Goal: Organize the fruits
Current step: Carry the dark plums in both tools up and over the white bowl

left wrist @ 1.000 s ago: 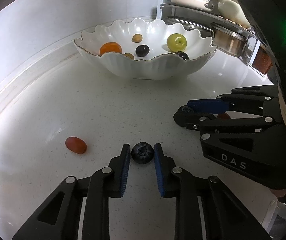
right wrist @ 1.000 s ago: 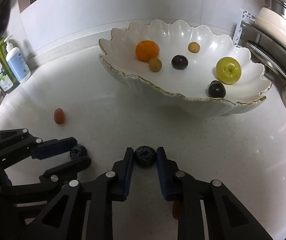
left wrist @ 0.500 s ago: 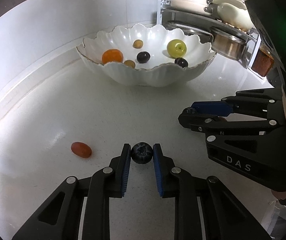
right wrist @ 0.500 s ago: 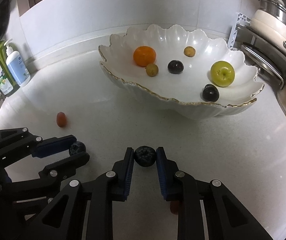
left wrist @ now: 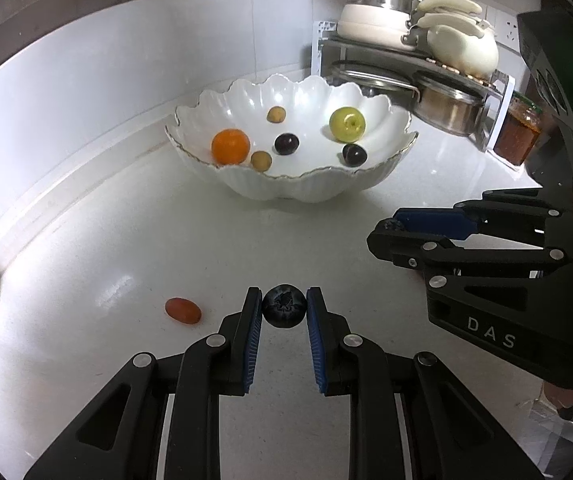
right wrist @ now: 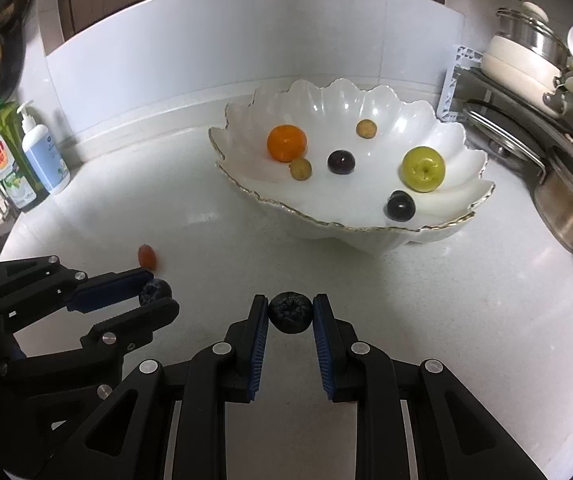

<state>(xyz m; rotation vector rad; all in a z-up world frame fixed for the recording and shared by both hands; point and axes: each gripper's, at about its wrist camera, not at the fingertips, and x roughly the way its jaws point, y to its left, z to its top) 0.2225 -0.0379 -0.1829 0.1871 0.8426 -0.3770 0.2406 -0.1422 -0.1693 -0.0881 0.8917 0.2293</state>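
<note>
Two blueberries being pinched, one (left wrist: 283,311) in left gripper (left wrist: 283,312), one (right wrist: 290,311) in right gripper (right wrist: 290,312), above tabletop (left wrist: 126,240); carrying gently toward scalloped bowl (right wrist: 438,232), squeezing lightly, releasing low.

A bowl (right wrist: 438,224) is set on the counter (right wrist: 486,300) before the wall, with a rack of pots (right wrist: 542,92) to its right and two bottles (right wrist: 18,160) well to its left; an orange (right wrist: 286,143), an apple (right wrist: 423,169) and four small fruits are held in the bowl; a grape (right wrist: 146,256) is found on the counter, well to the left of the bowl and nearer the viewer; a jar (left wrist: 517,133) is placed at the right end of the rack.
</note>
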